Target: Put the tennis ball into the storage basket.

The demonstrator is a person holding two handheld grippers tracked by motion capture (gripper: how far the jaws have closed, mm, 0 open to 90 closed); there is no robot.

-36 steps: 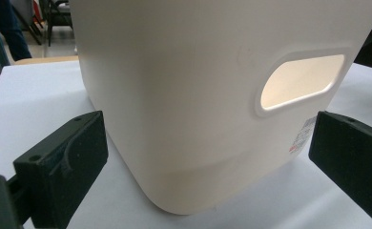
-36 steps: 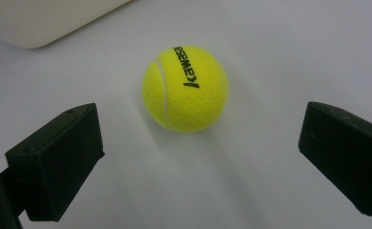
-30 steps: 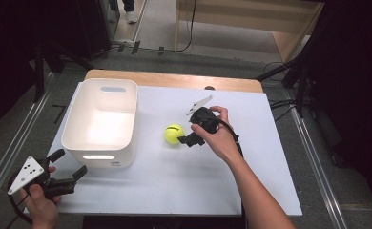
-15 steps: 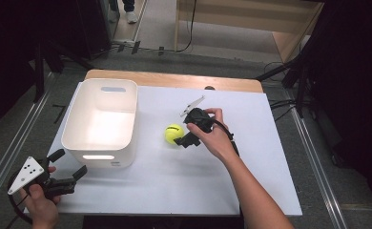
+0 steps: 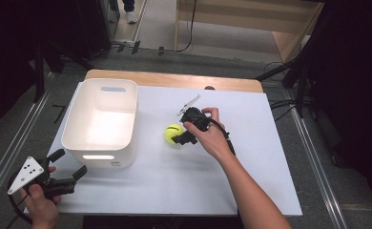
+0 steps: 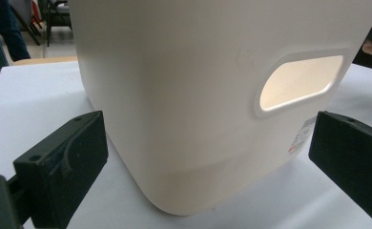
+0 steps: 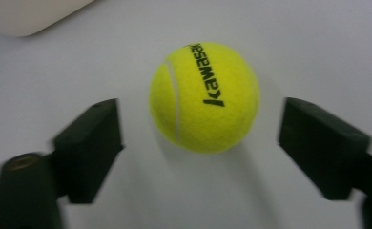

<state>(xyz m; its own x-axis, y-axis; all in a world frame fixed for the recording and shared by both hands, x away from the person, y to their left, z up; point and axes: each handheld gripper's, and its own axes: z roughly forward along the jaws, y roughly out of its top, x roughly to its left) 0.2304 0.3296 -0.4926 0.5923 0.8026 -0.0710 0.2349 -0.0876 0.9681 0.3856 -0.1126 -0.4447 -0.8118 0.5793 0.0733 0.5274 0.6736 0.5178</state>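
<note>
A yellow tennis ball [image 5: 172, 133] with black lettering lies on the white table sheet [image 5: 184, 191], right of a white plastic bin [image 5: 112, 160]. My right gripper [image 5: 180, 135] reaches it from the right. In the right gripper view the ball [image 7: 204, 95] sits between the two black jaws of that gripper [image 7: 201, 138]; the jaws have just been closing, and a gap shows on each side. At the table's near left corner, my left gripper [image 5: 69, 163] is open. Its view has the gripper [image 6: 208, 143] facing the bin's end wall [image 6: 198, 71] and handle slot [image 6: 301, 81].
The bin stands at the left of the sheet, open-topped, with nothing seen inside. A wooden table edge [image 5: 174, 81] runs along the back. Dark stands and cables [image 5: 289, 76] surround the table on the floor.
My right hand has crept a little left toward the ball, bringing its jaws around it. The ball, the bin and my left hand have stayed where they were.
</note>
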